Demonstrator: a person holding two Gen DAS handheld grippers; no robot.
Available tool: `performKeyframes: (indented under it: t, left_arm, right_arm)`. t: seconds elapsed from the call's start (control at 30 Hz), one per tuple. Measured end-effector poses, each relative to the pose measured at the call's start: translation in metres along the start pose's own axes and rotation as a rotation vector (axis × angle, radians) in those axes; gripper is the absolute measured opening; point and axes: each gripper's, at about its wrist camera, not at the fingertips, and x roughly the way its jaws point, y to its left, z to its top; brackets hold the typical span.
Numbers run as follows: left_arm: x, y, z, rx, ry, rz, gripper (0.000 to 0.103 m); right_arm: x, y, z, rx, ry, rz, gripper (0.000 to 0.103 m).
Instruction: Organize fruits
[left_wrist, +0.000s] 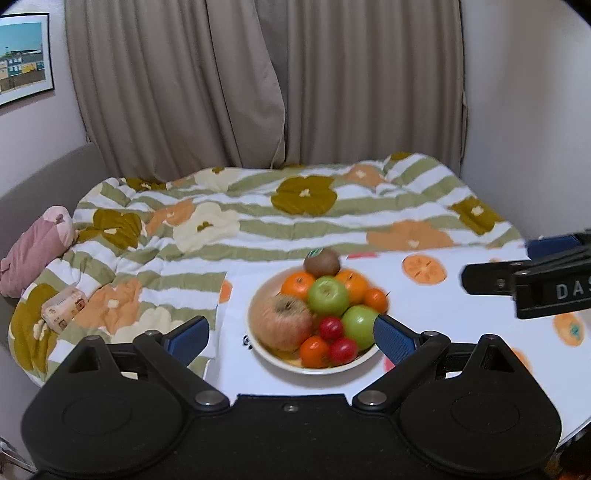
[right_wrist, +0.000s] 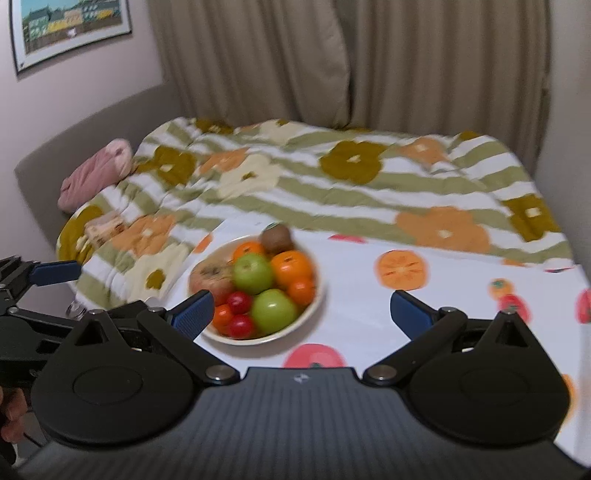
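Both my left gripper (left_wrist: 291, 338) and right gripper (right_wrist: 302, 310) hang wide open and empty over the round cream bowl (left_wrist: 258, 345), heaped with green apples, oranges, red tomatoes and a brown kiwi (left_wrist: 321, 261), on the fruit-print counter (left_wrist: 461, 332).

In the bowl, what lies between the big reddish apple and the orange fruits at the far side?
A green apple lies between the reddish apple and the oranges in the bowl, seen in both wrist views.
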Motion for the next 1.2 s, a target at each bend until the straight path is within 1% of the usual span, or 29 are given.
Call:
performKeyframes:
  t: [0.1,0.23,0.47,0.57,0.77,1.2]
  left_arm:
    - [-0.016,-0.010,0.006,-0.020,-0.026,-0.001,0.103]
    - [-0.036,-0.024,0.012,-0.036,-0.055,-0.004,0.103]
    - [-0.053,-0.046,0.008,-0.068,-0.041,-0.027,0.103]
    - [-0.056,-0.057,0.003,-0.052,-0.029,-0.034,0.103]
    - [-0.063,-0.069,-0.003,-0.032,-0.026,-0.043,0.103]
    - [-0.071,-0.071,-0.005,-0.007,-0.030,-0.034,0.103]
  right_arm:
    - [-0.027,-0.016,-0.002,0.026,-0.015,-0.046,0.103]
    - [-0.056,-0.033,-0.009,0.034,-0.015,-0.110,0.103]
    - [-0.088,-0.055,-0.032,0.068,0.002,-0.196,0.103]
    - [-0.096,-0.063,-0.040,0.084,0.010,-0.220,0.103]
    - [-0.108,-0.070,-0.050,0.097,0.016,-0.242,0.103]
    - [-0.113,-0.070,-0.055,0.110,0.011,-0.247,0.103]
